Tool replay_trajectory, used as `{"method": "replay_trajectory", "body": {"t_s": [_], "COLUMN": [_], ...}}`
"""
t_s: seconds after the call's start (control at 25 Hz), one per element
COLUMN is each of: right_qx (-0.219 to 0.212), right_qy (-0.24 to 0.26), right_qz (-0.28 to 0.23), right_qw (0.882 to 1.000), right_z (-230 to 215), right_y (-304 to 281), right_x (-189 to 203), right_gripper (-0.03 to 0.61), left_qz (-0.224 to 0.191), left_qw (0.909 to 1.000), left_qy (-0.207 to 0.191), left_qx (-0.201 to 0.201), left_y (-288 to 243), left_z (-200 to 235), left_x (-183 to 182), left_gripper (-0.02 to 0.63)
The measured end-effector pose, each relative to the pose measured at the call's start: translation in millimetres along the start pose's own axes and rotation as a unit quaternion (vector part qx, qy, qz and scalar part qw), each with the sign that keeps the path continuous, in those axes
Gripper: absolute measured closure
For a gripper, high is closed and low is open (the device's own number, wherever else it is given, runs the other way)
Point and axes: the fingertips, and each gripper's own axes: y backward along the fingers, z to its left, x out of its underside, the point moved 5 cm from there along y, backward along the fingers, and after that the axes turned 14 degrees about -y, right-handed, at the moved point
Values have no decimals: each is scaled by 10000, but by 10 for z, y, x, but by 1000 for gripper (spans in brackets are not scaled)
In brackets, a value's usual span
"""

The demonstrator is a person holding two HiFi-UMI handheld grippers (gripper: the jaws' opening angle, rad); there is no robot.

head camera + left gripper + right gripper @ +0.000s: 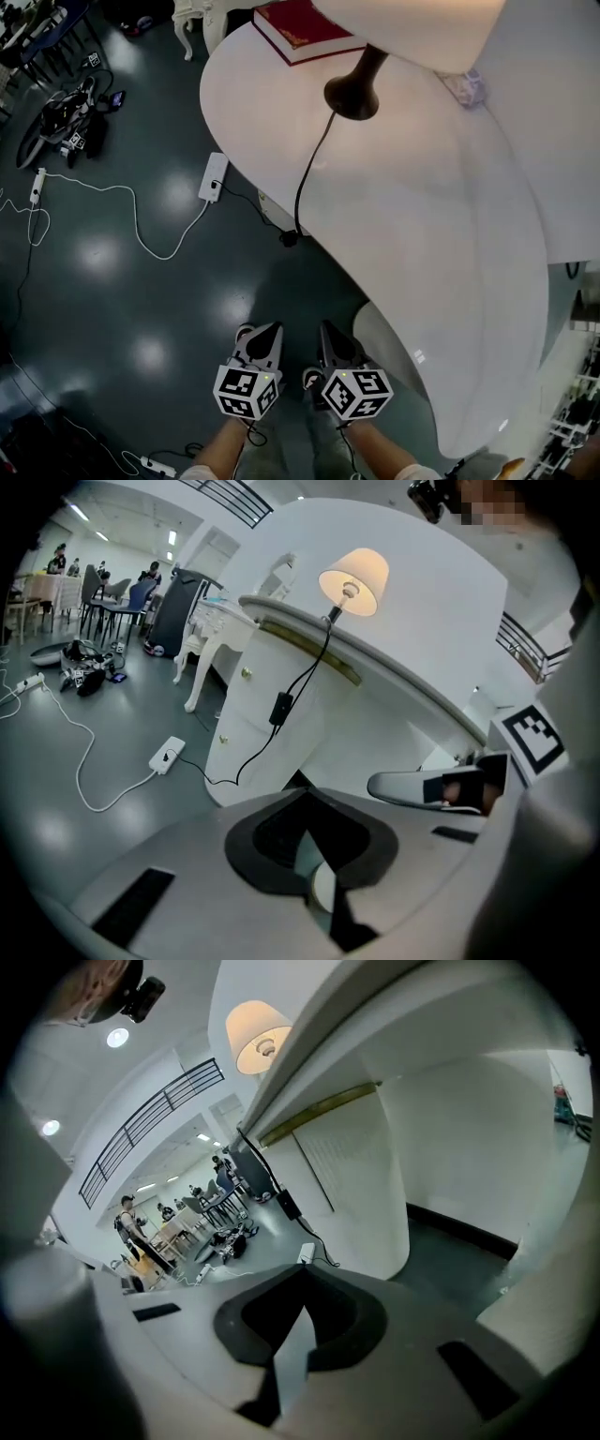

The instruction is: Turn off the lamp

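The table lamp, with a dark rounded base (353, 95) and a cream fabric shade (354, 578), stands on the white curved table (441, 281) at the upper centre of the head view; the shade glows, so the lamp is on. A thin black cord (309, 173) runs from the base over the table edge and carries a small black inline switch block (279, 708), which hangs free in front of the cabinet. The left gripper (265, 336) and right gripper (335, 339) sit side by side at the bottom centre, well apart from the lamp and cord. Both have their jaws closed together on nothing. The switch block is probably light and rigid, but the cord is limp, so a push will likely swing it away. Recommended hold: 1 gripper clamps the flat sides of the block and the other presses its button. Avoid the shade, which is likely thin and easily dented.
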Motion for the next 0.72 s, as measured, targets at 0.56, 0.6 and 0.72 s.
{"method": "replay_trajectory", "body": {"t_s": [0.56,0.6,0.72], "right_qx": [333,337,375], "right_qy": [31,36,22], "right_qz": [-124,-118,-120], "right_qw": [9994,9994,9992], "right_z": [-392,-389,-372], "right_y": [-273,-274,-276], "right_x": [211,219,230], "right_gripper": [580,580,580], "left_qz": [-60,-87,-191], "left_qw": [9986,9983,9967], "left_qy": [-516,-571,-759], "left_qx": [66,-9,-193], "left_y": [-449,-460,-500], "left_z": [370,380,403], "left_x": [267,237,107], "left_gripper": [604,604,604]}}
